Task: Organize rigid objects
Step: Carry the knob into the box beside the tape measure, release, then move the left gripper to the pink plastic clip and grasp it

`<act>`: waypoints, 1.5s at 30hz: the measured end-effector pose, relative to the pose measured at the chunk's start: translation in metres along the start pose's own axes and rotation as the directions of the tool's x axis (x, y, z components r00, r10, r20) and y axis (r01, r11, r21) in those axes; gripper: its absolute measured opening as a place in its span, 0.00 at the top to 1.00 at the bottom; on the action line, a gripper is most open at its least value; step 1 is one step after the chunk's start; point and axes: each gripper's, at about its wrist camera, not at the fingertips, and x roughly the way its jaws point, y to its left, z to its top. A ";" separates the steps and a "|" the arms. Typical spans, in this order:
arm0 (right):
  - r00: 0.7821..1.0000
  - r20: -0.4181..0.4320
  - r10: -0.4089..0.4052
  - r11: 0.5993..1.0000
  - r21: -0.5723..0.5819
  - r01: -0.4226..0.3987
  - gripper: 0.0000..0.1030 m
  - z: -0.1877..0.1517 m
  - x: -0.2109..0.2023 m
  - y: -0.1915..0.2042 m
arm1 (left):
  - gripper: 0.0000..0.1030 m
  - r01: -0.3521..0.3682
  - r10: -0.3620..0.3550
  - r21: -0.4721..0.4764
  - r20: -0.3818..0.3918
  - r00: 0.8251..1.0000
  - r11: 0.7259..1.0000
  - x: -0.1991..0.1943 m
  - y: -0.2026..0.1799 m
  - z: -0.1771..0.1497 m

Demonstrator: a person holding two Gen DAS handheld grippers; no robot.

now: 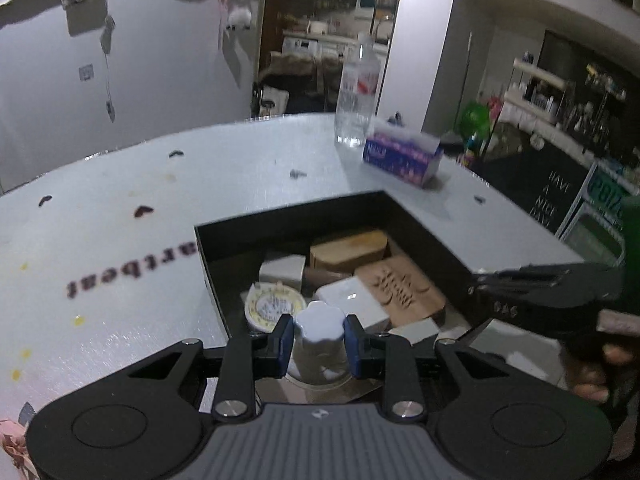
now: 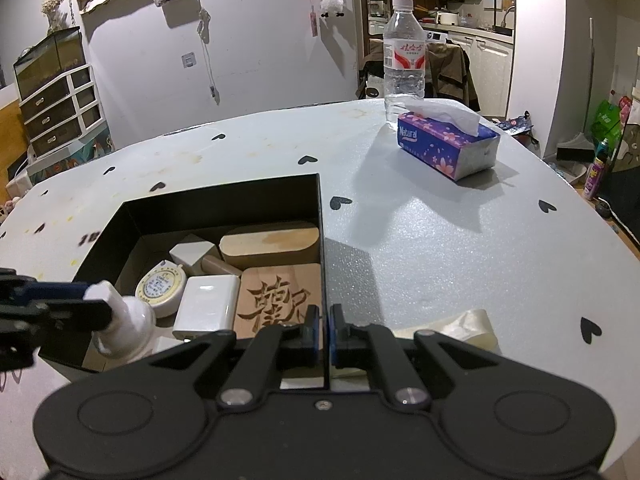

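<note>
A black open box point(image 1: 288, 216) point(image 2: 224, 196) stands on the white table. It holds a wooden block point(image 1: 348, 250) point(image 2: 268, 244), a carved wooden tile point(image 1: 400, 284) point(image 2: 276, 300), a white adapter point(image 1: 352, 300) point(image 2: 206, 306), a white cube point(image 1: 282, 270) point(image 2: 192, 254) and a round tape measure point(image 1: 272, 304) point(image 2: 160, 286). My left gripper point(image 1: 319, 340) point(image 2: 86, 300) is shut on a small white bottle point(image 1: 319, 338) point(image 2: 124, 326) over the box's near left corner. My right gripper point(image 2: 324, 338) point(image 1: 476, 280) is shut on the box's right wall point(image 2: 322, 248).
A water bottle point(image 2: 404, 52) point(image 1: 358, 92) and a purple tissue pack point(image 2: 448, 144) point(image 1: 404, 158) stand at the far right of the table. A cream ribbon roll point(image 2: 460, 324) lies right of my right gripper. Drawers point(image 2: 60, 108) stand far left.
</note>
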 end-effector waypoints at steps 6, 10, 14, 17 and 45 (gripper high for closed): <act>1.000 0.000 0.000 1.000 -0.001 0.000 0.95 0.000 0.000 0.000 | 0.71 -0.010 0.010 0.000 -0.036 0.999 1.000 0.008 0.002 -0.003; 1.000 0.000 -0.001 1.000 0.000 0.001 0.95 0.000 0.000 0.000 | 0.56 -0.009 0.009 -0.017 -0.041 0.999 1.000 0.008 0.004 -0.003; 1.000 0.000 -0.001 1.000 0.000 0.001 0.95 0.000 0.000 0.000 | 0.53 -0.009 0.009 -0.016 -0.040 0.999 1.000 0.006 0.003 -0.003; 1.000 0.000 -0.001 1.000 -0.001 0.001 0.95 0.000 0.000 0.000 | 0.51 -0.009 0.009 -0.016 -0.037 0.999 1.000 0.004 0.003 -0.003; 1.000 0.000 -0.004 1.000 -0.004 0.004 0.94 -0.001 0.001 -0.001 | 0.00 -0.145 0.180 -0.154 0.242 0.953 0.977 -0.083 0.035 -0.023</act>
